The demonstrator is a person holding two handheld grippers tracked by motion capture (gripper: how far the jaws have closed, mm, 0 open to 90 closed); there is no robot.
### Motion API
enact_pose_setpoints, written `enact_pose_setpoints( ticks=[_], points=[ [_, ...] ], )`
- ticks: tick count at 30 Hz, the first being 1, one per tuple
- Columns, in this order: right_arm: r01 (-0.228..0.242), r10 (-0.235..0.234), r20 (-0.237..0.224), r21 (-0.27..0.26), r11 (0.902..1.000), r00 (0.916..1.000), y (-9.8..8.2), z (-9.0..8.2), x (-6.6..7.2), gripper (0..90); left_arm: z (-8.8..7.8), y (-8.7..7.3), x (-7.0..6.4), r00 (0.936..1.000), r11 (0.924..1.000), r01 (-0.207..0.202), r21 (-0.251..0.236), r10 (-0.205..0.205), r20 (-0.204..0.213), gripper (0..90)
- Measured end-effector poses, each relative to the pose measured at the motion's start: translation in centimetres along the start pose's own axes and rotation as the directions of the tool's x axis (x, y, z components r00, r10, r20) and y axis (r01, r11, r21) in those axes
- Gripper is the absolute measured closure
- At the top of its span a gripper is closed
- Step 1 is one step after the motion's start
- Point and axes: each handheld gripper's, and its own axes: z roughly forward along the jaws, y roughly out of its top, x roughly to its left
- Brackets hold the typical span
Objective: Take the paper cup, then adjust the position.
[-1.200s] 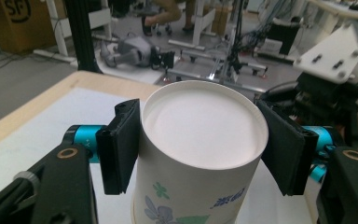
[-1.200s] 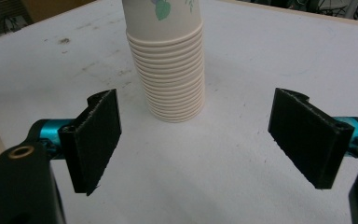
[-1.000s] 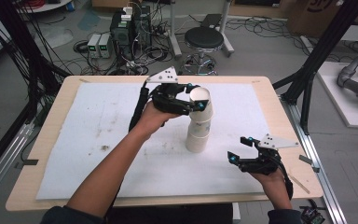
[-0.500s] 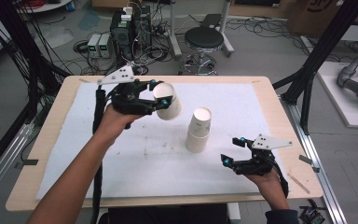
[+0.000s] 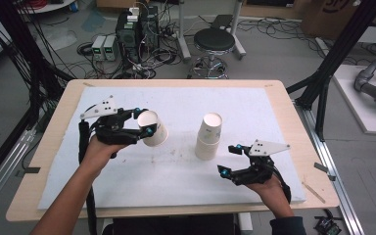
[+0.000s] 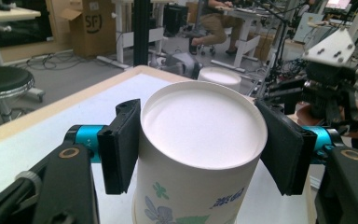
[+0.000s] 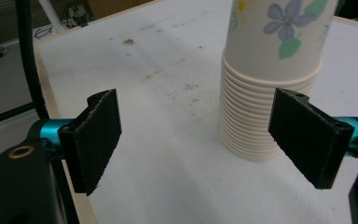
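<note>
Your left gripper [image 5: 144,122] clamps a single paper cup [image 5: 152,128] by its sides, held tilted above the white mat [image 5: 254,105] toward the table's left edge. The cup stack [image 5: 209,136] stands upside down near the mat's middle. Your right gripper [image 5: 228,159] sits just beside the stack toward the near edge, jaws spread wide, nothing between them.

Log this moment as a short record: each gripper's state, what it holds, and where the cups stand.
left gripper: shut on single white floral paper cup, held tilted above the table
right gripper: open, fingers holding nothing, beside the stack
stack of white floral paper cups: upside down, upright on white table cover
wooden table: carries the cover
</note>
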Motion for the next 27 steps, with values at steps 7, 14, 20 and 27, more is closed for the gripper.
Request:
enact_pose_setpoints(
  ticks=[7,14,20,27],
  points=[
    [0.022,-0.021,-0.058,0.015,0.9997,0.9981,0.6,1.7,0.8,17.2,-0.7,-1.8,-0.2,0.9999,0.9996,0.007,0.029,-0.007,-0.011,34.8],
    [0.038,-0.037,-0.104,0.015,0.9991,0.9938,1.2,2.9,1.3,17.2,-0.9,-1.8,-0.7,1.0000,0.9992,0.006,0.039,-0.006,0.003,34.5],
    [0.037,-0.034,-0.149,0.013,0.9993,0.9883,1.3,3.8,1.7,17.2,-0.5,-1.9,-0.9,0.9997,0.9992,0.008,0.040,-0.009,0.025,34.6],
    [0.053,-0.049,-0.162,0.020,0.9984,0.9856,1.4,4.8,2.2,17.2,0.1,-2.7,-1.4,0.9981,0.9979,-0.003,0.064,-0.001,0.061,34.6]
  ],
)
